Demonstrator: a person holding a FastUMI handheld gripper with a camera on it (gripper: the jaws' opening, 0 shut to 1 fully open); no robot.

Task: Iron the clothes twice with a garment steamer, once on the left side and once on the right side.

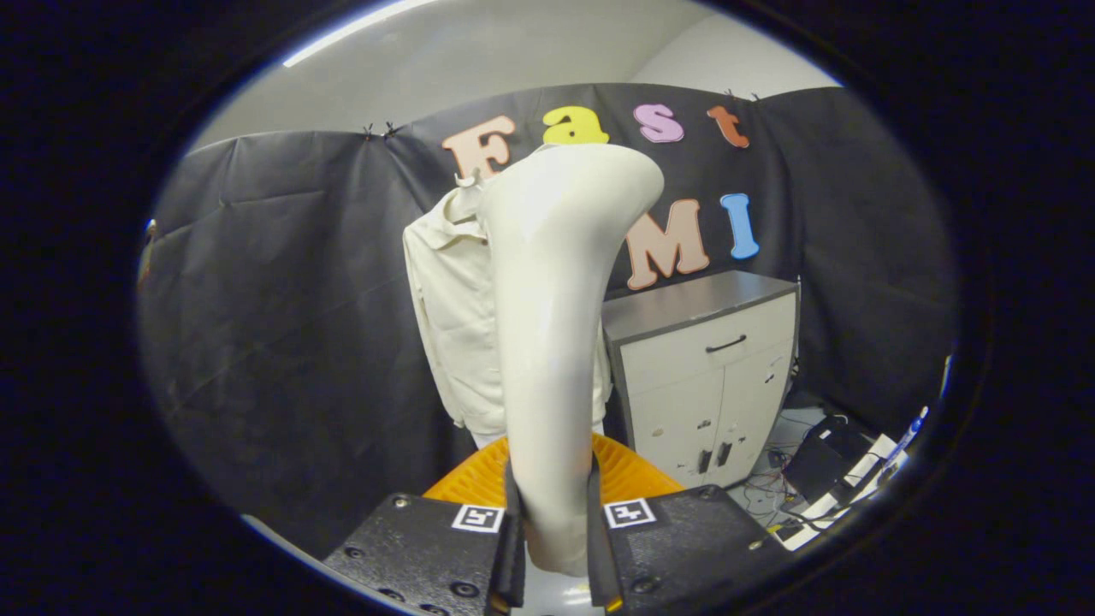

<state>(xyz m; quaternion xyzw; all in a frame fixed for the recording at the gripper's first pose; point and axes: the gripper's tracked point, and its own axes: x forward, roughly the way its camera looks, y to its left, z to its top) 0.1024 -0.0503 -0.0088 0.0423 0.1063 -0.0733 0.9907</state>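
Gripper (554, 539): both fingers clamped on the handle of the garment steamer (552, 342), which rises upright between them. Orange ribbed piece (633, 475): just behind the steamer's base. Cream garment (453, 316): hanging beyond the steamer, partly hidden by it, apparently apart from its head. Cabinet (710, 359): right of the steamer, further back. Risk: the smooth handle may twist in the grip, turning the head off the cloth.
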